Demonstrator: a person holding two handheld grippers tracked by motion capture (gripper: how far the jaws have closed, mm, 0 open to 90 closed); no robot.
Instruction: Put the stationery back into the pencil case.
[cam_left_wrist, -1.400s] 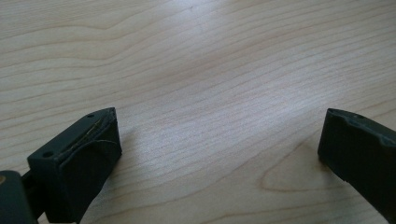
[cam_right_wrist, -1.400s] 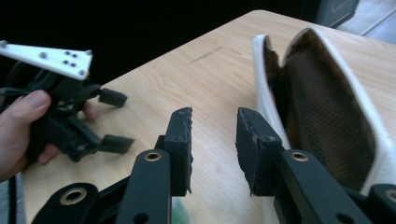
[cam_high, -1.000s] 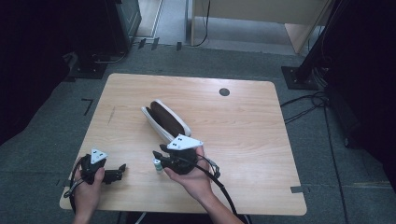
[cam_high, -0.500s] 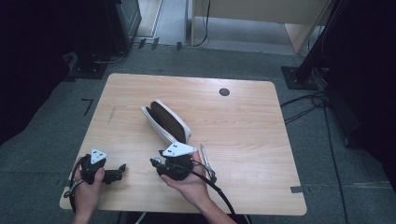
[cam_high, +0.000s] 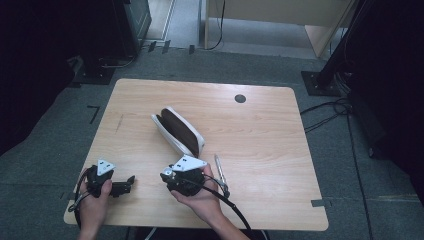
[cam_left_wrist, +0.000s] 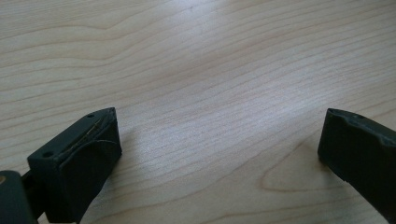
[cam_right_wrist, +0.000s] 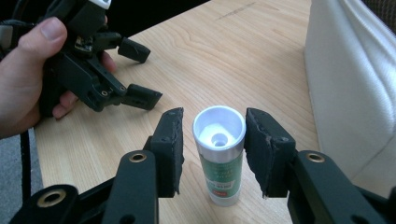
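Note:
A white pouch (cam_high: 177, 131) with a dark brown inside lies open in the middle of the wooden table (cam_high: 260, 135). In the right gripper view, a small white tube with a green label (cam_right_wrist: 219, 170) stands upright on the wood. My right gripper (cam_right_wrist: 215, 114) is open, one jaw on each side of the tube's top, with a thin gap on the left side. In the high view the right gripper (cam_high: 165, 175) sits just in front of the pouch. My left gripper (cam_high: 130, 182) rests near the front left edge, open wide over bare wood (cam_left_wrist: 219, 130).
A slim pen-like object (cam_high: 220, 172) lies right of the right hand. A dark round hole (cam_high: 240, 98) sits near the table's far edge. The pouch's white side (cam_right_wrist: 350, 79) is close on the right of the tube. The left gripper (cam_right_wrist: 145, 74) is ahead and left.
The right gripper has drawn back from the pouch toward the front edge and slightly left. The left gripper has stayed put.

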